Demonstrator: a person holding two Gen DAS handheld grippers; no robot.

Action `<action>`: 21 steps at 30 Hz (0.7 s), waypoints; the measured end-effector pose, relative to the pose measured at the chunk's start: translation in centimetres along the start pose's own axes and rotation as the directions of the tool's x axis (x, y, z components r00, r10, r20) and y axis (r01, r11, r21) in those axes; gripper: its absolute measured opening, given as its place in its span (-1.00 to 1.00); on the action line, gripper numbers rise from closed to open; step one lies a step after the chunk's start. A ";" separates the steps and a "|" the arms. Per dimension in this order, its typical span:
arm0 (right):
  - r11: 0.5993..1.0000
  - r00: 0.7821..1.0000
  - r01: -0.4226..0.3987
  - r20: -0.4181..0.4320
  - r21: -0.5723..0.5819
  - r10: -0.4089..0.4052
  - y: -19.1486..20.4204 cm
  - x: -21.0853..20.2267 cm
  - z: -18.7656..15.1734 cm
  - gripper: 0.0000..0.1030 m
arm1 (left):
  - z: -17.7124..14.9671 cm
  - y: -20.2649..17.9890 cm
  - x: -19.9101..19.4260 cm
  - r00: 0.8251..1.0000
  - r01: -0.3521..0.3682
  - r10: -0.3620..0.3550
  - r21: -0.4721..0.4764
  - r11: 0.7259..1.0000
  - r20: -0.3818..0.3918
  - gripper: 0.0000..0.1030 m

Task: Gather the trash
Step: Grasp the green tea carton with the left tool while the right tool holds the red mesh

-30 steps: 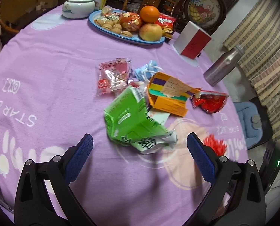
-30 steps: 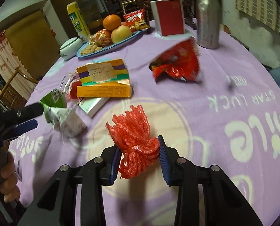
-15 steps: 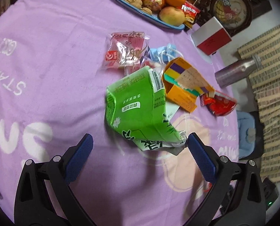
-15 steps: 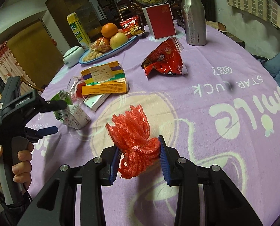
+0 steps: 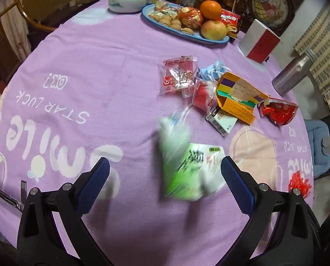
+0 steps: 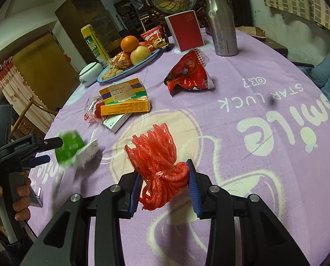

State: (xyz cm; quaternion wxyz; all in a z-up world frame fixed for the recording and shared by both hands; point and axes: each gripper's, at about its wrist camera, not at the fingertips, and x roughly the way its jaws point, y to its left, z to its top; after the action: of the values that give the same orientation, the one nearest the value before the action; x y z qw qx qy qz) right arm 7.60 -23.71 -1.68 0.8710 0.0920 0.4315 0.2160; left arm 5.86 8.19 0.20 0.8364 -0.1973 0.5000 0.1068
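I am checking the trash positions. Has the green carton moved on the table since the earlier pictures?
Yes. The green carton lay against the orange box before; now it is blurred, clearly apart from it, nearer the open left gripper.

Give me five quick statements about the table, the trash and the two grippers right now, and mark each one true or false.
1. The right gripper is shut on the red mesh bundle. True.
2. The left gripper is clamped tight on the green carton. False: its fingers stand wide apart, the blurred carton loose between them.
3. An orange and an apple sit on the blue plate. True.
4. The metal bottle lies on its side. False: it stands upright.
5. The red snack wrapper lies on the purple tablecloth, apart from the orange box. True.
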 end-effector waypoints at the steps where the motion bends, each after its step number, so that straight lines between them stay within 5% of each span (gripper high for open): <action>1: 1.000 1.000 -0.002 0.004 0.002 0.002 -0.1 -0.2 -0.1 -0.26 | 0.0 0.1 0.2 1.000 0.006 -0.006 -0.009 1.000 -0.007 0.88; 21: 1.000 1.000 -0.022 0.001 0.008 0.022 0.0 -0.1 -0.5 -0.26 | -1.3 2.9 2.8 0.997 0.007 -0.010 -0.040 0.999 -0.080 0.88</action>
State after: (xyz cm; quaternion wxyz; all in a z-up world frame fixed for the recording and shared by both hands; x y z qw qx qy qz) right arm 7.14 -23.80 -1.88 0.8685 0.1004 0.4308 0.2237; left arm 5.14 10.15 -3.48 0.8121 -0.2201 0.5301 0.1050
